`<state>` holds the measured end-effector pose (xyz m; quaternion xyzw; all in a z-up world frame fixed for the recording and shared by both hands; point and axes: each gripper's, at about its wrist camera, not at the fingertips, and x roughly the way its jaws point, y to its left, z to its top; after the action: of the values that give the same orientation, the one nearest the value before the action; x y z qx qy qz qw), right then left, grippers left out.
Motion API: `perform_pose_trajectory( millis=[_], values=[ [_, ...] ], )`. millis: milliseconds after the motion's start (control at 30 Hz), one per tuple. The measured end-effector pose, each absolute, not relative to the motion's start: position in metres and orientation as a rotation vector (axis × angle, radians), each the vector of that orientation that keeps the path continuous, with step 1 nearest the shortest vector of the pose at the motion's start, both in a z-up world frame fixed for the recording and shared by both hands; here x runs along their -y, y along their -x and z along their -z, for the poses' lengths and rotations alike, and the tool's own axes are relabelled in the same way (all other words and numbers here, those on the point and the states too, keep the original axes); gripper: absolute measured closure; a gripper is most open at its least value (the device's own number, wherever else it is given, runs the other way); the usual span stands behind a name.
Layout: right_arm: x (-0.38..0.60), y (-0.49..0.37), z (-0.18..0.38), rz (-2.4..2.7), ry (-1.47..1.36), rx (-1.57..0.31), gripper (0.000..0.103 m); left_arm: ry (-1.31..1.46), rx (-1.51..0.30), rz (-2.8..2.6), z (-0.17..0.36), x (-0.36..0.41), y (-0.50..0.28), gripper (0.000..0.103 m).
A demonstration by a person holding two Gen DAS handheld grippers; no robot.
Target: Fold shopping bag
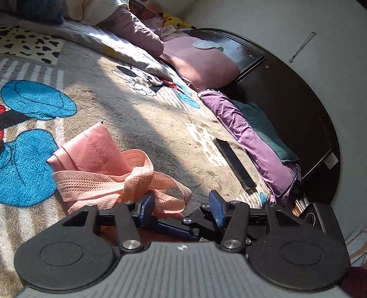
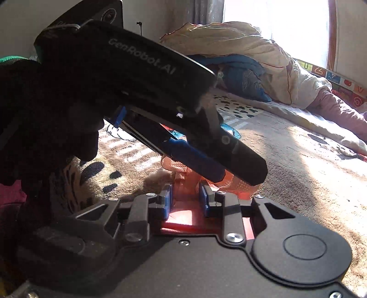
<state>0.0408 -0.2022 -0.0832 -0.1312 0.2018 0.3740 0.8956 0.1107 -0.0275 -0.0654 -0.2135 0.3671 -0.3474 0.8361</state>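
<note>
Left wrist view: no legible writing anywhere; pink shopping bag [image 1: 91,158] lying crumpled and partly folded on the cartoon-printed blanket [image 1: 142,119], its looped handles [image 1: 137,181] spilling toward the camera; black phone [image 1: 234,167] flat on the blanket to the right of the bag, well apart from it; purple cloth [image 1: 247,137] and teal cloth [image 1: 263,126] bunched further right of the bag, against the dark headboard [image 1: 298,103]; pink pillow [image 1: 201,62] and yellow plush toy [image 1: 172,21] beyond the bag; left gripper [image 1: 182,205] with jaws moderately apart and nothing pressed between the blue pads, the left pad touching or just over the nearest handle loop, the right pad clear of the bag.

Right wrist view: "GenRobot.AI" printed in grey on the black body of the left gripper [image 2: 213,174], slanting across the frame and hiding most of the bag [image 2: 183,169]; cream duvet [image 2: 252,57] heaped behind the bag, under the bright window [image 2: 275,23]; right gripper [image 2: 185,199] with jaws narrow, pink fabric lying between the blue pads; actual pinch not clear enough to tell.
</note>
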Motion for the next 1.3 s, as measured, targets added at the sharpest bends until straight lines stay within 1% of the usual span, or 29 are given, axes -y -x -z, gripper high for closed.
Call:
perform_pose_trajectory(
  millis=[33, 100, 167, 200, 300, 400, 533, 700, 767, 800, 833, 867, 900, 1033, 1100, 1233, 1300],
  values=[
    [0.203, -0.041, 0.083, -0.776, 0.269, -0.418, 0.077, 0.461, -0.770, 0.739, 0.066, 0.029, -0.114, 0.071],
    [0.204, -0.042, 0.083, -0.781, 0.264, -0.420, 0.077, 0.504, -0.772, 0.755, 0.072, 0.030, -0.121, 0.071],
    [0.204, -0.043, 0.083, -0.785, 0.262, -0.422, 0.077, 0.495, -0.769, 0.761, 0.073, 0.036, -0.125, 0.077],
    [0.204, -0.043, 0.083, -0.786, 0.257, -0.424, 0.077, 0.497, -0.756, 0.777, 0.073, 0.037, -0.126, 0.078],
    [0.203, -0.044, 0.083, -0.785, 0.250, -0.430, 0.077, 0.609, -0.663, 0.839, 0.070, 0.034, -0.122, 0.078],
    [0.202, -0.044, 0.084, -0.782, 0.244, -0.434, 0.077, 0.671, -0.632, 0.854, 0.069, 0.030, -0.120, 0.078],
    [0.203, -0.048, 0.084, -0.774, 0.198, -0.458, 0.077, 0.756, -0.538, 0.944, 0.060, 0.021, -0.109, 0.078],
    [0.211, -0.063, 0.082, -0.758, 0.086, -0.517, 0.077, 0.975, -0.343, 0.973, 0.063, -0.028, -0.076, 0.078],
    [0.213, -0.068, 0.082, -0.751, 0.052, -0.537, 0.085, 1.150, -0.220, 0.905, 0.079, -0.060, -0.059, 0.078],
    [0.215, -0.072, 0.083, -0.754, 0.022, -0.548, 0.086, 1.218, -0.173, 0.871, 0.085, -0.072, -0.052, 0.078],
    [0.218, -0.072, 0.084, -0.743, 0.008, -0.551, 0.099, 1.243, -0.156, 0.816, 0.089, -0.081, -0.047, 0.078],
    [0.220, -0.073, 0.085, -0.731, -0.005, -0.552, 0.103, 1.276, -0.139, 0.767, 0.095, -0.089, -0.040, 0.078],
    [0.221, -0.073, 0.085, -0.734, -0.017, -0.556, 0.103, 1.308, -0.123, 0.715, 0.100, -0.096, -0.033, 0.078],
    [0.219, -0.072, 0.084, -0.734, 0.000, -0.555, 0.103, 1.381, -0.156, 0.381, 0.128, -0.122, -0.012, 0.079],
    [0.217, -0.071, 0.084, -0.733, -0.010, -0.559, 0.103, 1.376, -0.219, 0.242, 0.139, -0.128, -0.008, 0.086],
    [0.216, -0.072, 0.086, -0.734, -0.013, -0.560, 0.103, 1.274, -0.311, 0.105, 0.135, -0.128, -0.006, 0.100],
    [0.215, -0.071, 0.086, -0.733, -0.008, -0.560, 0.103, 1.210, -0.388, 0.069, 0.127, -0.126, -0.009, 0.101]
  ],
)
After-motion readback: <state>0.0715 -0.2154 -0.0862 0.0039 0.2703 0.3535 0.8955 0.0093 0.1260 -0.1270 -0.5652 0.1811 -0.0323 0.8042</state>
